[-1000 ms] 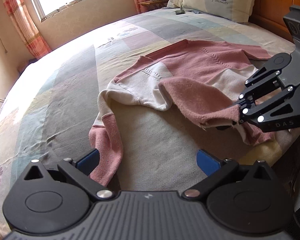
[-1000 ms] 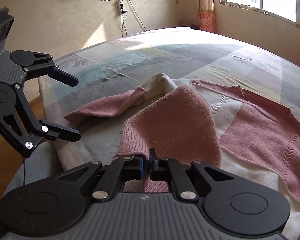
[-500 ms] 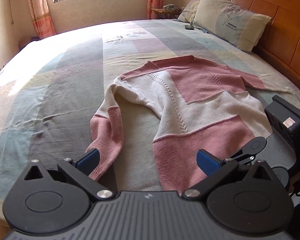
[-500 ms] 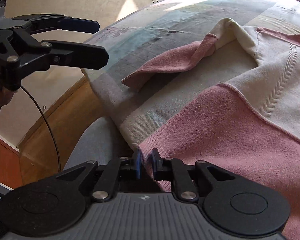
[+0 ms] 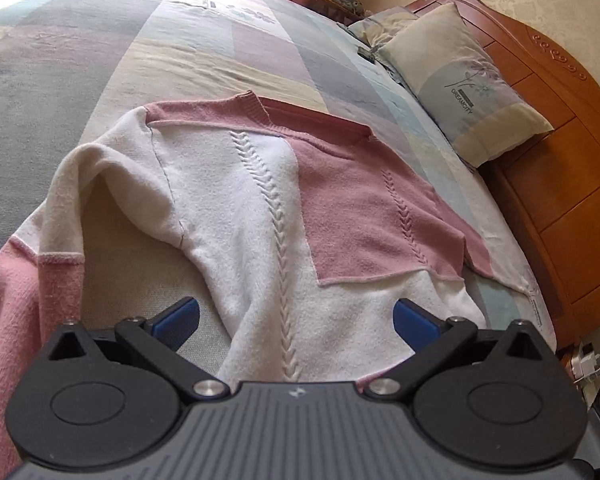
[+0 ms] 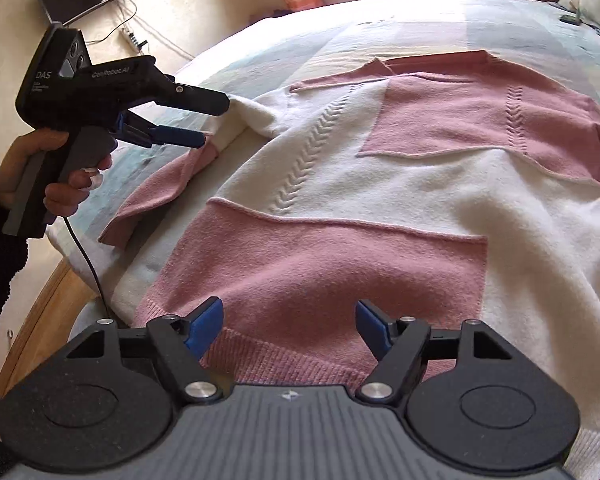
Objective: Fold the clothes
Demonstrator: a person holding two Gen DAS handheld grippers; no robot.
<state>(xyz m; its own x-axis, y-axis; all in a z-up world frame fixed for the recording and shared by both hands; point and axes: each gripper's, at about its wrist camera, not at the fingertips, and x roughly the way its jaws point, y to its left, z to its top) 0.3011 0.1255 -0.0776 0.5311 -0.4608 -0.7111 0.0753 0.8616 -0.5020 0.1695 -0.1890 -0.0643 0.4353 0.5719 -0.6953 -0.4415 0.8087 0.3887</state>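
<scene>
Both claws tilted downward. Right claw: jaws opening, blue pads well apart, nothing pressed between them. Left claw: jaws spread wide, pads clear of any grip. Seen from the right, the left claw points sideways, a hand wrapped round its pistol handle, dark sleeve at the wrist.

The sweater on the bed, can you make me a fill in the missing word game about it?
1. The sweater is white and ____.
2. It lies spread out on the ____.
3. The pillow leans against a wooden ____.
4. The right gripper has its blue fingers opening, and they pinch ____ of the sweater.

Missing words: pink; bed; headboard; nothing
</scene>
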